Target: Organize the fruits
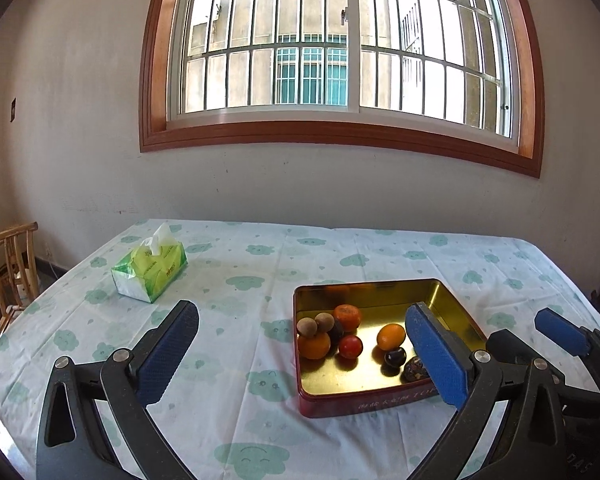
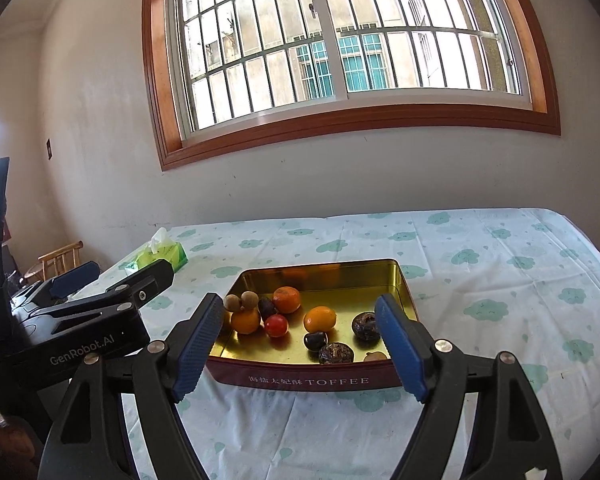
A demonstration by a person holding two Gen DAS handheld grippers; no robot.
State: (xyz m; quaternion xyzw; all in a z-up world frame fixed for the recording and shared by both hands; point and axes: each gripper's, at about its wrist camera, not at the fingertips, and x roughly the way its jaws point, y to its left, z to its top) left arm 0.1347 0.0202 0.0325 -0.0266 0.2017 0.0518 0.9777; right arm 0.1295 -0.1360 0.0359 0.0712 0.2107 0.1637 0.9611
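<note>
A red toffee tin [image 1: 364,404] [image 2: 312,380] with a gold inside sits on the table and holds several small fruits: oranges [image 1: 314,346] [image 2: 246,320], a red tomato [image 1: 350,346] [image 2: 276,325], brown longans [image 1: 307,326] [image 2: 233,302] and dark wrinkled fruits [image 2: 365,326]. My left gripper [image 1: 304,360] is open and empty, above the table left of and in front of the tin. My right gripper [image 2: 300,350] is open and empty, held just in front of the tin. The left gripper also shows in the right wrist view [image 2: 112,276].
A green tissue pack [image 1: 150,270] [image 2: 162,256] lies at the table's far left. The table has a cloud-print cloth [image 1: 240,272]. A wooden chair [image 1: 14,264] stands past the left edge. A wall with a barred window is behind.
</note>
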